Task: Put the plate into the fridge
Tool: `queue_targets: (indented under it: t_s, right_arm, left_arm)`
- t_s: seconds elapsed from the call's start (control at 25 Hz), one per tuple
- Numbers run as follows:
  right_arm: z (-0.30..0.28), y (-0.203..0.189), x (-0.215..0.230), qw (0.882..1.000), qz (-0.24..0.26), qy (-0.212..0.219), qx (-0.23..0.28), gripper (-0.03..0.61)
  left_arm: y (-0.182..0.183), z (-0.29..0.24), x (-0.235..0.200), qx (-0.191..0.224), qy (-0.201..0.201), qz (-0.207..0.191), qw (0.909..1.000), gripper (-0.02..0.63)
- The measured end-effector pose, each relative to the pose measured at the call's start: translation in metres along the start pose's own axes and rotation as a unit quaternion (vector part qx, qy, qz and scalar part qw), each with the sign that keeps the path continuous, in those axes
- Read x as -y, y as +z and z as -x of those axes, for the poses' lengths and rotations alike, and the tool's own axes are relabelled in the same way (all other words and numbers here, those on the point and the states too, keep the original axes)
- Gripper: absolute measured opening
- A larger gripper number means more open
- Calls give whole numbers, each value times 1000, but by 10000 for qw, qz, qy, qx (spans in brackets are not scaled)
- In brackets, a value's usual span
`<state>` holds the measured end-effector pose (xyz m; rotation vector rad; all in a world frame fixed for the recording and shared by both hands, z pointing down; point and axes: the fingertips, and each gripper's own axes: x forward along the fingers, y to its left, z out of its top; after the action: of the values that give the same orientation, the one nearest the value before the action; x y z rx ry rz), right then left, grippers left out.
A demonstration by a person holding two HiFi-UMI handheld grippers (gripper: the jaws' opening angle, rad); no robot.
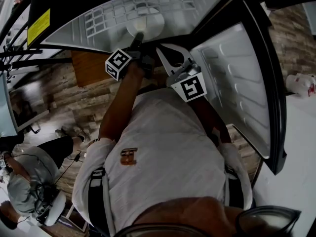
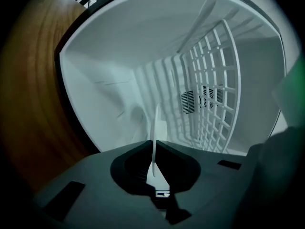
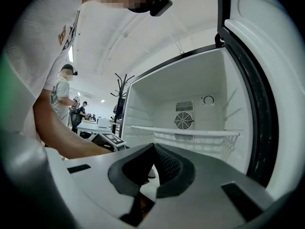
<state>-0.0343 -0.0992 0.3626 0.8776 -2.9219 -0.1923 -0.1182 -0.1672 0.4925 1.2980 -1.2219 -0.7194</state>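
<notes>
Your left gripper [image 2: 155, 146] is clamped on the rim of the white plate [image 2: 156, 120], which stands edge-on between the jaws and reaches into the open fridge [image 2: 109, 80]. The wire shelf [image 2: 209, 104] sits at about 2 o'clock from the plate. From your head view the plate lies at 12 o'clock, over that shelf; you cannot tell whether it touches it. Your right gripper [image 3: 152, 148] has its jaws together with nothing between them, and faces the fridge, with the door [image 1: 237, 83] at 3 o'clock.

White T-shirt [image 1: 168, 147], orange chest logo [image 1: 128, 156]
</notes>
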Motion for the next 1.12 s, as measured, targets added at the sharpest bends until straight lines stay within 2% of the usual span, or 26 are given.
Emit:
queue_targets:
  t_s: [0.56, 1.12]
  right_arm:
    - [-10, -4, 5, 10000, -28, -59, 6, 32]
    - [-8, -6, 12, 9998, -3, -152, -118, 32]
  left_arm:
    - [7, -21, -10, -130, 144, 76, 9998, 28]
    - [3, -43, -13, -335, 257, -19, 9991, 28]
